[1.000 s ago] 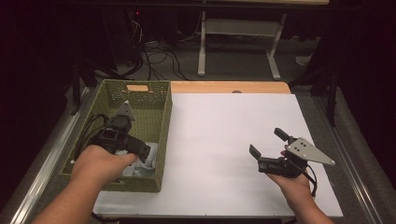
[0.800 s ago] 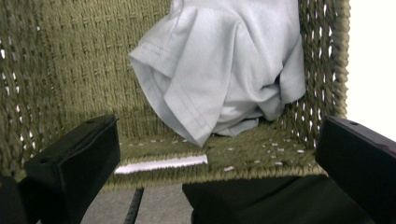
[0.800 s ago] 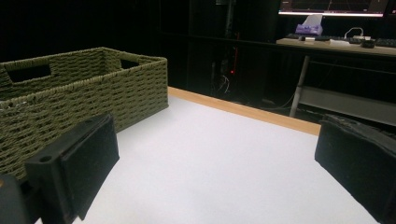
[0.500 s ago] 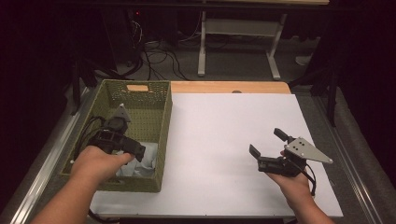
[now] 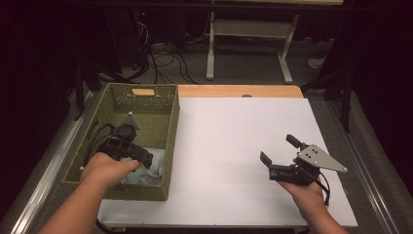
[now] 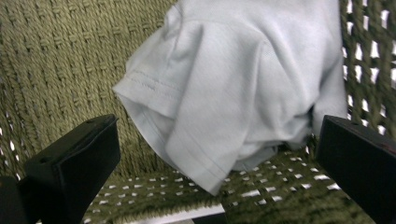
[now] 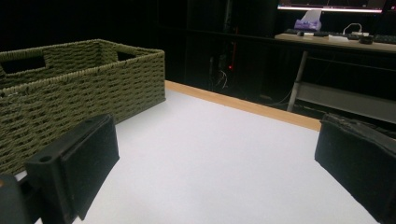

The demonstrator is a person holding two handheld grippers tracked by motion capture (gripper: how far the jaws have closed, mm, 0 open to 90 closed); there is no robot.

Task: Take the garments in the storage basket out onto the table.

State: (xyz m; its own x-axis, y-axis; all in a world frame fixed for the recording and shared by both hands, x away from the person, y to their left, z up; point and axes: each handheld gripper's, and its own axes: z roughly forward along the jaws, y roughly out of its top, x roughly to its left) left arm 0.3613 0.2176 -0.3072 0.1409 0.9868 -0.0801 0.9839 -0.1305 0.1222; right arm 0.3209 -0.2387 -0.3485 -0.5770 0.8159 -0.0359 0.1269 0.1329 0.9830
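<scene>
The jaws of the left gripper [image 6: 210,186] are spread wide, one flat black block at each side of a pale blue-grey shirt [image 6: 233,88] and neither touching it. The shirt is made of a fine knit, crumpled into soft folds, with a stitched hem seen along one edge. It lies on the floor of a basket [image 6: 56,60] woven from thick olive-green cord, close against one wall, where light shows through the gaps in the weave. No writing or label can be read on the cloth or the basket.

In the high view the left gripper [image 5: 138,155] is held down inside the basket [image 5: 171,131] by the left hand [image 5: 106,169], over the shirt [image 5: 153,165] at the near end. The basket is rectangular, with a handle slot cut in its far wall, and stands on the left part of the tabletop [image 5: 234,131], which is covered by a smooth white sheet with a wooden strip along its far edge.

The jaws of the right gripper [image 5: 279,149] are likewise parted, with nothing between them, above the bare white sheet. It is held by the right hand [image 5: 307,192] and carries a grey three-cornered plate [image 5: 319,157] dotted with small holes. In the right gripper view its jaws frame the basket [image 7: 70,88] and the tabletop [image 7: 210,154].
</scene>
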